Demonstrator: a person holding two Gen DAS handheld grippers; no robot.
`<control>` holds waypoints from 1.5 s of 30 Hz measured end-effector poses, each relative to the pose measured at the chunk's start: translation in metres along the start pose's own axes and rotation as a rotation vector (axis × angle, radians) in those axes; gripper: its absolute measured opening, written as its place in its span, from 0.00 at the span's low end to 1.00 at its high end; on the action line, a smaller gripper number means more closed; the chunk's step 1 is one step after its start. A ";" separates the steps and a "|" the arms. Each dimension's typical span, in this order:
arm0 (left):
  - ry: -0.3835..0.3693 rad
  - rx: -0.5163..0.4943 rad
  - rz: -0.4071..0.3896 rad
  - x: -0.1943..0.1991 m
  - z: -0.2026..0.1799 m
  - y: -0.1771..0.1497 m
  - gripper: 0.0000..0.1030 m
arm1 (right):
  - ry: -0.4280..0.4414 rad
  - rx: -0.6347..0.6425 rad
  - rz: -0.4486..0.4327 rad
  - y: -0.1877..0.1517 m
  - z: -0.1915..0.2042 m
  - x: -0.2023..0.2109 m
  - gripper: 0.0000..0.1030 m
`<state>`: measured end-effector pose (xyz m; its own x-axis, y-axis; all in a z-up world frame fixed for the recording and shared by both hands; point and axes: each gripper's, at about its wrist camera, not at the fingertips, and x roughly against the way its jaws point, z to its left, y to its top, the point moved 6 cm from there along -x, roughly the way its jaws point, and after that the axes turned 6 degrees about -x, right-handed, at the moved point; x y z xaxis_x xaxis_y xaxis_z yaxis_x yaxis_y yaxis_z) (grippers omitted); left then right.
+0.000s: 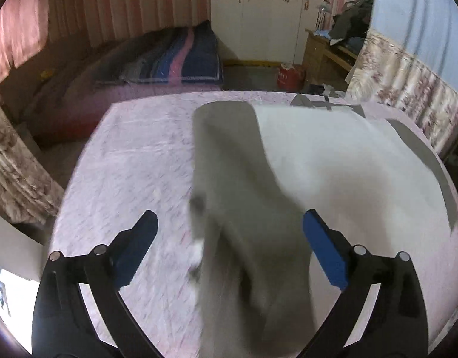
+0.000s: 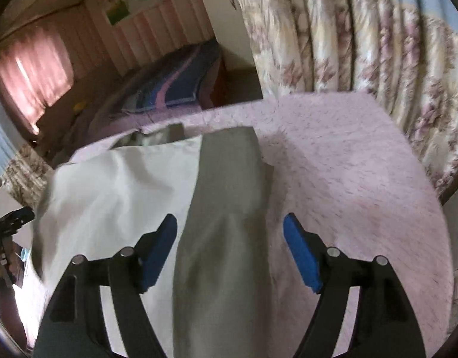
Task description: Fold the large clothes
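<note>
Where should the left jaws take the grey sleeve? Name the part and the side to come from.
Grip the grey sleeve at its near end, where it lies between the open jaws of the left gripper. Come from the near side, along its length: the strip runs straight away across the pink cover, and its left edge lies clear of the white body.

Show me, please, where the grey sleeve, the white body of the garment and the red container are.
grey sleeve (image 1: pixel 229 155): left wrist view, middle of the sleeve.
white body of the garment (image 1: pixel 333 155): left wrist view, flat middle part.
red container (image 1: pixel 290 76): left wrist view, its front side.
</note>
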<state>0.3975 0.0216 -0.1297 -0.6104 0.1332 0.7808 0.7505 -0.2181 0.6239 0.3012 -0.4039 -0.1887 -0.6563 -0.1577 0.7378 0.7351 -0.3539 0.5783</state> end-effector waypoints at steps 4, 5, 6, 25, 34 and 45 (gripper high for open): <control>-0.034 -0.005 0.082 -0.045 -0.011 0.026 0.65 | -0.025 0.011 0.110 -0.006 0.011 -0.053 0.39; -0.021 -0.025 0.096 -0.053 -0.013 0.023 0.45 | -0.052 0.046 0.125 -0.008 0.016 -0.059 0.21; -0.028 -0.036 0.111 -0.057 -0.017 0.022 0.19 | -0.096 0.115 0.109 -0.009 0.025 -0.059 0.02; 0.092 0.037 0.131 -0.093 0.022 0.013 0.19 | -0.260 0.246 0.021 0.026 0.036 -0.078 0.18; 0.206 0.150 -0.092 0.024 0.006 0.004 0.97 | 0.020 0.105 -0.266 -0.031 0.089 0.062 0.86; 0.121 0.072 -0.037 -0.007 -0.134 -0.051 0.97 | -0.047 0.346 -0.198 -0.138 0.175 0.002 0.86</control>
<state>0.3294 -0.0976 -0.1710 -0.6610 0.0211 0.7501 0.7403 -0.1448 0.6565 0.2277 -0.1941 -0.2061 -0.7885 -0.0723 0.6108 0.6142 -0.0404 0.7881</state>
